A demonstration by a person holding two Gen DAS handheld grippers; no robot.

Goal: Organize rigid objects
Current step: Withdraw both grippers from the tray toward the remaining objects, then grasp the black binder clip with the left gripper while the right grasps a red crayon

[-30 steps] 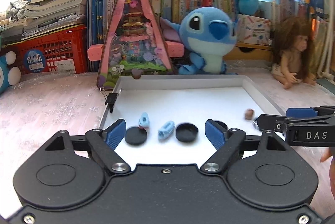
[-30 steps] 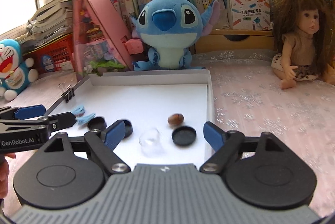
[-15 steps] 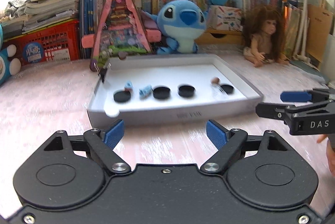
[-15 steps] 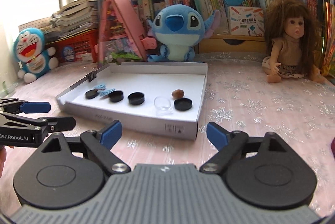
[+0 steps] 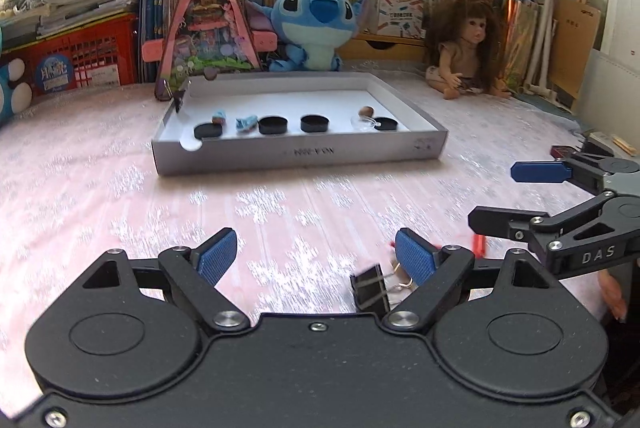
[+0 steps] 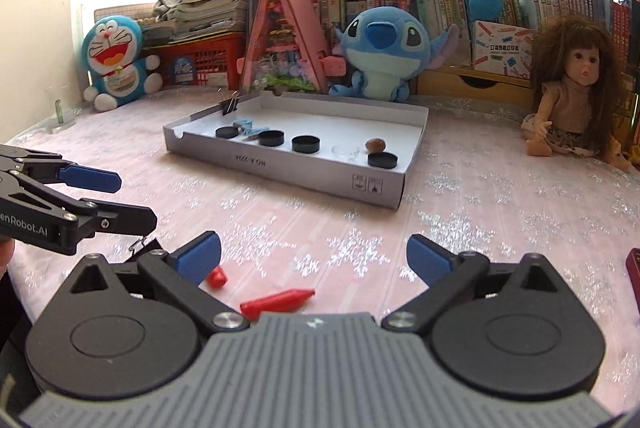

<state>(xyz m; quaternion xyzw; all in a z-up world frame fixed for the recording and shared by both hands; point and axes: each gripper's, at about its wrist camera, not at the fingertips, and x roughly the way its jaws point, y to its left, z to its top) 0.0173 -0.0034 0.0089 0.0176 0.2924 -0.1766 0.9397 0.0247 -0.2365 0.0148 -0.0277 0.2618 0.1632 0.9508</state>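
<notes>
A red crayon (image 6: pixel 278 301) lies crosswise just below the empty, still-widening right gripper (image 6: pixel 314 256); the left gripper (image 5: pixel 316 254) is spread, empty.

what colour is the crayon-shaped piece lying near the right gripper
Red; the crayon-shaped piece shows best in the right wrist view.

red crayon (image 6: pixel 276 302) partly hidden, binder clip (image 5: pixel 370 288) blurred

Both views low over the pink tablecloth (image 5: pixel 120 156), angled slightly downward, facing the bookshelf wall. Left wrist view square-on to the white tray (image 5: pixel 298 152), well back from it. Right wrist view from further right, tray (image 6: pixel 280 164) seen cornerwise. Shared: tray, blue plush (image 5: pixel 316 16) (image 6: pixel 384 44), doll (image 5: pixel 468 40) (image 6: pixel 576 84), each other's gripper at the edge.
</notes>
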